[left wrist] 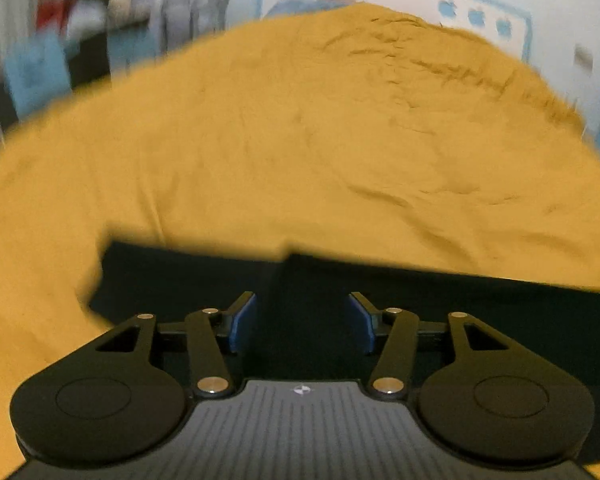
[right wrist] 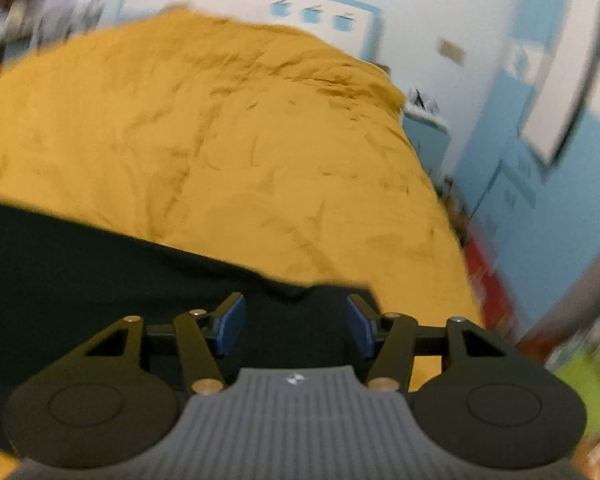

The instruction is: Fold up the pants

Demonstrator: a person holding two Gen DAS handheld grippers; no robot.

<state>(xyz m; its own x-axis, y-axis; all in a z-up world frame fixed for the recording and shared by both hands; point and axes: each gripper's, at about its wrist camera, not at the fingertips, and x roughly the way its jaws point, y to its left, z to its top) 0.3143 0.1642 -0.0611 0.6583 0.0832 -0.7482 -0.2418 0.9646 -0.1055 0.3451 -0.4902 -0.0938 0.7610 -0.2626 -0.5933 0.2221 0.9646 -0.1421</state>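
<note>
Dark pants [left wrist: 380, 292] apparently on yellow bedspread [left wrist: 300, 140]

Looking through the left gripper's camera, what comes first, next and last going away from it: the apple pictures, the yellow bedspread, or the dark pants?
From the left gripper, whose fingers are apart:
1. Dark pants, right at and under the fingers.
2. Yellow bedspread, stretching ahead beyond the pants.
3. Apple pictures, on the white panel past the bed, upper right.

Wrinkled mustard-yellow bed [left wrist: 300, 128] under flat dark pants [left wrist: 480, 312].
</note>
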